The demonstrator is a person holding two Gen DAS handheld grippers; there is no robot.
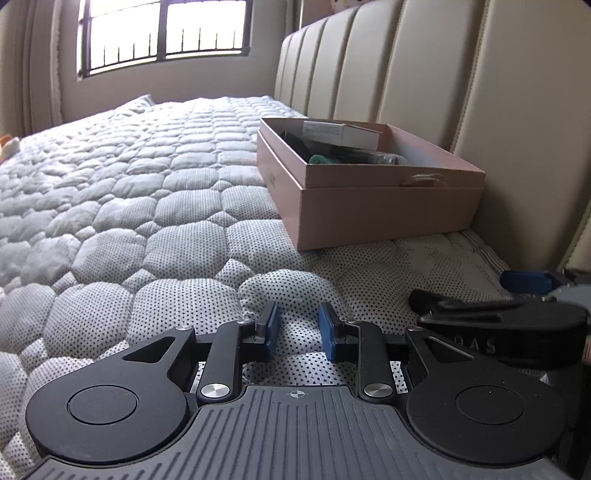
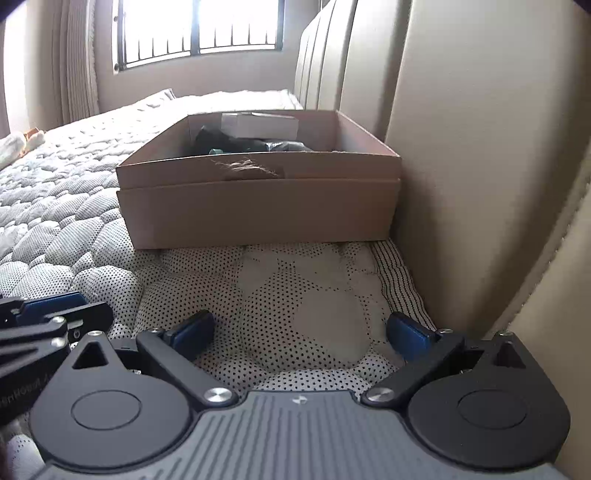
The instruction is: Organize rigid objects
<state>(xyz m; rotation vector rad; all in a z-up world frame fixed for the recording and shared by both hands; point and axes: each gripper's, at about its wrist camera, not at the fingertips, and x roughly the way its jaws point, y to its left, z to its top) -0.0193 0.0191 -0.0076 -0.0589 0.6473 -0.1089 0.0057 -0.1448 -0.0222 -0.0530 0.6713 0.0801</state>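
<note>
Left tool point(image 1: 299, 328): your pads stand a narrow gap apart, nothing between them, only quilt showing through; low over the mattress point(image 1: 110, 206).
Right tool point(image 2: 301, 334): your fingers are spread wide, holding nothing; also low over the mattress, beside the headboard point(image 2: 480, 147).
Tools to each other: side by side and near; your right tool shows at the right edge of the left wrist view, your left tool at the left edge of the right wrist view.
Pink box point(image 2: 258, 218): open top, sitting in its own lid, on the mattress right against the headboard.
Box contents: white carton point(image 2: 258, 123) lying on top at the far end; dark items point(image 1: 295, 144) and something teal point(image 1: 321, 159) under it, too hidden to name.
Frayed patch point(image 2: 247, 166): torn fibres on the near rim of the box.
Box vs right tool: straight ahead of you, bare quilt between.
Box vs left tool: ahead and to the right, apart.
In the way: only the box's near wall stands between your tools and the contents.
Surroundings: barred window point(image 1: 162, 33) on the far wall; pillow point(image 1: 136, 103) at the far end of the bed; orange-and-white thing point(image 2: 26, 142) at far left, too blurred to tell.
</note>
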